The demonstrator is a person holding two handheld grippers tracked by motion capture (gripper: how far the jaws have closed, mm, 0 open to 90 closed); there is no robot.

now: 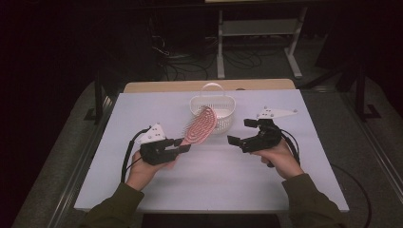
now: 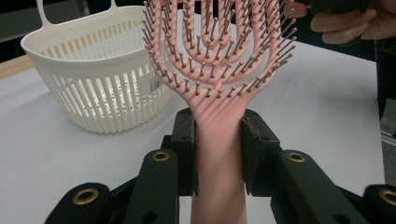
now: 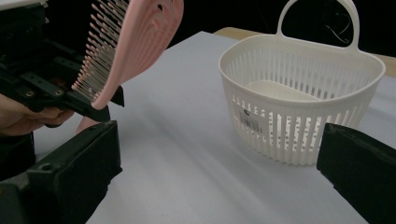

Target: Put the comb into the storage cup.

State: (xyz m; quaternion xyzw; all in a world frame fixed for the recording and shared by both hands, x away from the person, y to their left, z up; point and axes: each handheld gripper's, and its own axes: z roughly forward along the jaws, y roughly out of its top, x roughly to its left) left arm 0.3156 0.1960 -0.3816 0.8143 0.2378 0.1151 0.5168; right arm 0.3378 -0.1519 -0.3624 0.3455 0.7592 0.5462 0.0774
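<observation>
Left tongs (image 1: 183, 148) clamped on pink hairbrush (image 1: 202, 126) handle — brush angled toward basket (image 1: 212, 105), right tongs (image 1: 241, 131) wide, empty.

White slatted basket (image 1: 212, 110) with handle, white tabletop (image 1: 214, 180) — cables (image 1: 190, 61) on the floor behind

Lab: floor cables (image 1: 190, 61), rig table (image 1: 214, 180)

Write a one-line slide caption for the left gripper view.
Left tongs grip a pink brush by its handle, beside a white basket.
</observation>
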